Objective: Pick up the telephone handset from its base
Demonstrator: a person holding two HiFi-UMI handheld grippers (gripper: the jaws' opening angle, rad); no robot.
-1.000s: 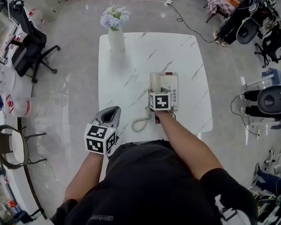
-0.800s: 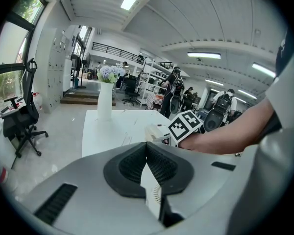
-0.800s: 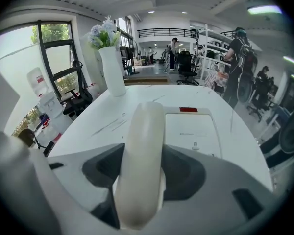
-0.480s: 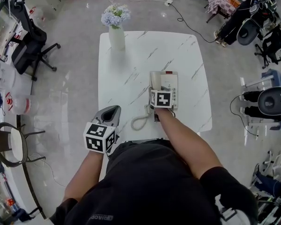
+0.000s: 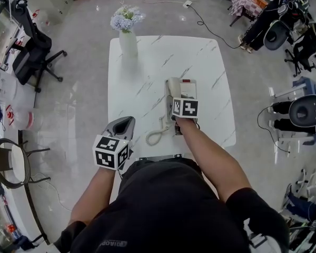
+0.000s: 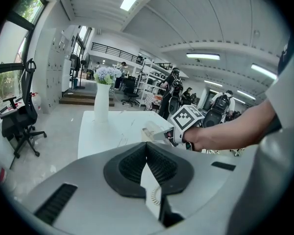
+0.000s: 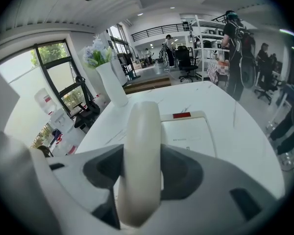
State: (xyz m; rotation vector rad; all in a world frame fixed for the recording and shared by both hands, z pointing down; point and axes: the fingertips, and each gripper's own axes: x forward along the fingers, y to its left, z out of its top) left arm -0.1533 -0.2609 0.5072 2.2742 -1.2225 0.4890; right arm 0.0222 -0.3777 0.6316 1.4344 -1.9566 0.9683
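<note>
Locate the telephone handset at mid-frame in the head view, lying along the left edge of its base on the white table. Read the right gripper as clamped on it, with jaws just closed further and both dark pads pressed against the handset's sides near its lower end. Grip taken across the narrow width, tool angled down from the near side, presumably to allow a straight upward lift out of the cradle without twisting the base. Impossible to tell whether already clear of the cradle.

Find the left gripper at lower left of the head view, over the near table edge and well apart from the telephone. Jaws together at the tips, nothing between. Only table surface and the coiled cord visible through the slit behind them. Parked there, in all likelihood, to stay out of the lifting path.

Expect pull from the coiled cord, trailing below and left of the base, during the lift. Raise slowly to avoid dragging the base. Keep clear of the vase at the table's upper left.
</note>
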